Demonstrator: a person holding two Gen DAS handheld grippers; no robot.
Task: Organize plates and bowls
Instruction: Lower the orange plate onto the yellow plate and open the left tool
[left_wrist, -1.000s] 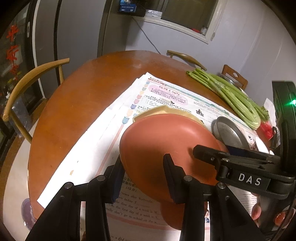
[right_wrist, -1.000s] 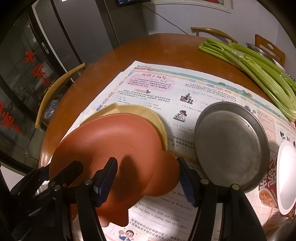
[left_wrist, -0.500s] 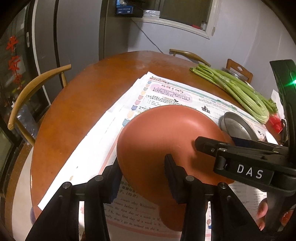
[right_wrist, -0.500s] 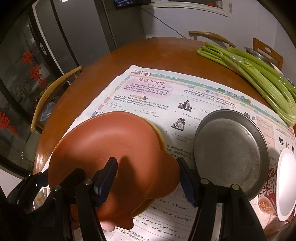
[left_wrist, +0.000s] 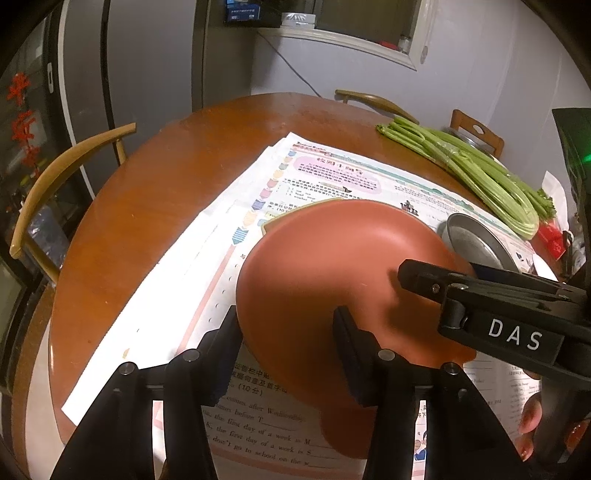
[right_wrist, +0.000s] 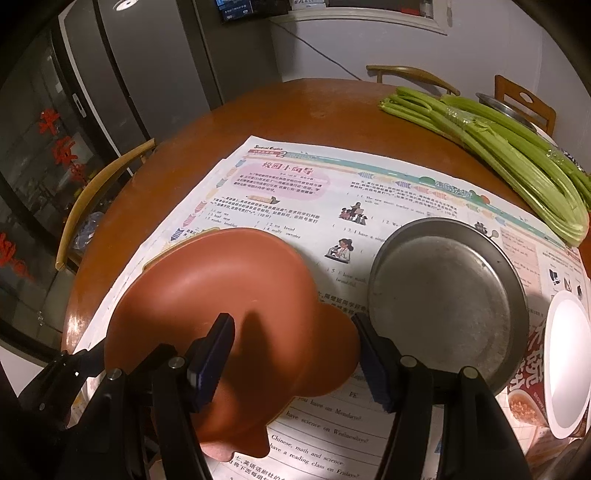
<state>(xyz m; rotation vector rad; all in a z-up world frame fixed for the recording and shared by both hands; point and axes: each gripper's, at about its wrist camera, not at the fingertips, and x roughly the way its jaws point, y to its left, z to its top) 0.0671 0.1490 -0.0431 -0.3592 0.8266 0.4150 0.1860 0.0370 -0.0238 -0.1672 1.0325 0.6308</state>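
A terracotta plate with ear-shaped tabs (left_wrist: 332, 280) is held tilted above the newspaper; it also shows in the right wrist view (right_wrist: 221, 306). My left gripper (left_wrist: 286, 350) is shut on the plate's near rim. My right gripper (right_wrist: 295, 354) is open, its jaws on either side of one ear tab without pinching it. A yellow plate (left_wrist: 291, 216) lies under the terracotta plate, only a sliver showing, also in the right wrist view (right_wrist: 159, 256). A metal plate (right_wrist: 447, 299) lies flat to the right, also in the left wrist view (left_wrist: 476, 240).
Newspaper sheets (right_wrist: 295, 192) cover the round wooden table (left_wrist: 147, 192). Celery stalks (right_wrist: 509, 155) lie at the far right. A white-lidded instant food cup (right_wrist: 557, 369) stands at the right edge. Wooden chairs (left_wrist: 55, 184) ring the table.
The terracotta plate has shifted over the yellow plate, covering nearly all of it. Both grippers have pulled back and up slightly with it.
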